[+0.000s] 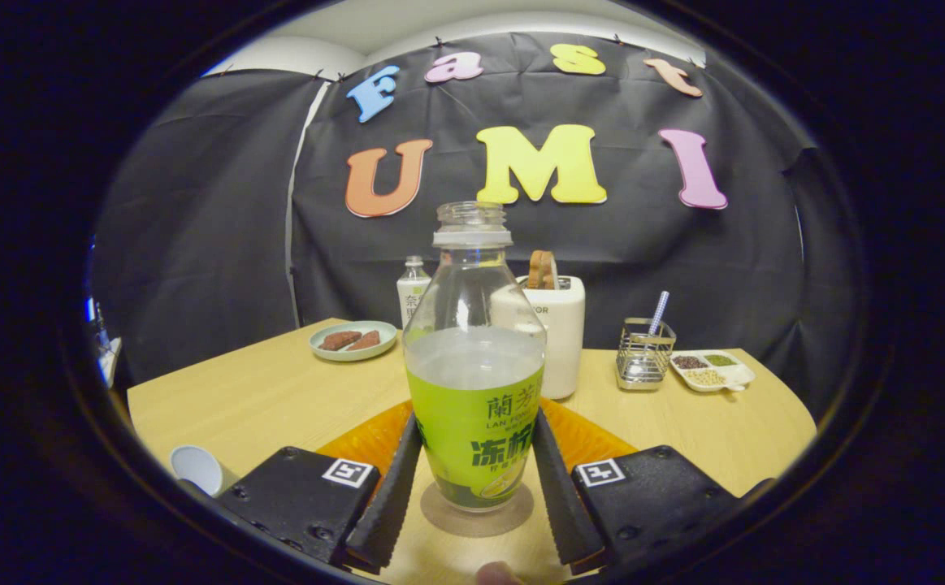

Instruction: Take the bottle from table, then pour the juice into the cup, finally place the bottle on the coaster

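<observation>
Green-labelled bottle stands upright on the round coaster, uncapped and part full. The gripper flanks it, both fingers apparently against its sides, likely steadying the set-down. The cup sits left of the bottle.

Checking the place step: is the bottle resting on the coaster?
Touching. In the gripper view the bottle stands upright between the gripper fingers, its base on the round coaster.

The bottle stands upright on the round coaster. The gripper has its jaws on both sides of the bottle, touching it. A cup lies left of the bottle on the worktop.
</observation>
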Motion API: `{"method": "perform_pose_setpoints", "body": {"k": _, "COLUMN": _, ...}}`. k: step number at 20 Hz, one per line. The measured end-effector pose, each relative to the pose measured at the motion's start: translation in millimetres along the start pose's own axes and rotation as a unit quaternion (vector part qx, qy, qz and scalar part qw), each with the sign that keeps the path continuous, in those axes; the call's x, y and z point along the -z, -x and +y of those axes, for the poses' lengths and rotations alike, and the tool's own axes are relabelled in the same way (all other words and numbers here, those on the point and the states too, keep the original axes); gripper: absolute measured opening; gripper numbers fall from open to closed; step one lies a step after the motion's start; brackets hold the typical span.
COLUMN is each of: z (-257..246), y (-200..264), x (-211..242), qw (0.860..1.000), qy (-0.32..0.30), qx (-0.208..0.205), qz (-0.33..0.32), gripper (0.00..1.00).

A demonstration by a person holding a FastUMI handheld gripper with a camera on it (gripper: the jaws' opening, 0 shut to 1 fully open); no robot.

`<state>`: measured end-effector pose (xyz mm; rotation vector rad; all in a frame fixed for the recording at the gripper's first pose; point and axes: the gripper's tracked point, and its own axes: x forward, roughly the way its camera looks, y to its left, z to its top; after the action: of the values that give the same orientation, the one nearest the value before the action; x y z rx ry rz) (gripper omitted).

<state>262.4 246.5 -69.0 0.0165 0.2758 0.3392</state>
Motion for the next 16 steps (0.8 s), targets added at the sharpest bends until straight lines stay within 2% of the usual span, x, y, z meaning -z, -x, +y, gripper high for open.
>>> {"method": "perform_pose_setpoints", "body": {"k": 11, "z": -2, "y": -15, "x": 26, "qw": 1.0, "qy": -0.002, "qx": 0.004, "qz": 0.017, "gripper": 0.79}}
{"method": "perform_pose_setpoints", "body": {"k": 16, "z": 0, "y": -14, "x": 27, "qw": 1.0, "qy": -0.011, "qx": -0.005, "qz": 0.019, "gripper": 0.86}}
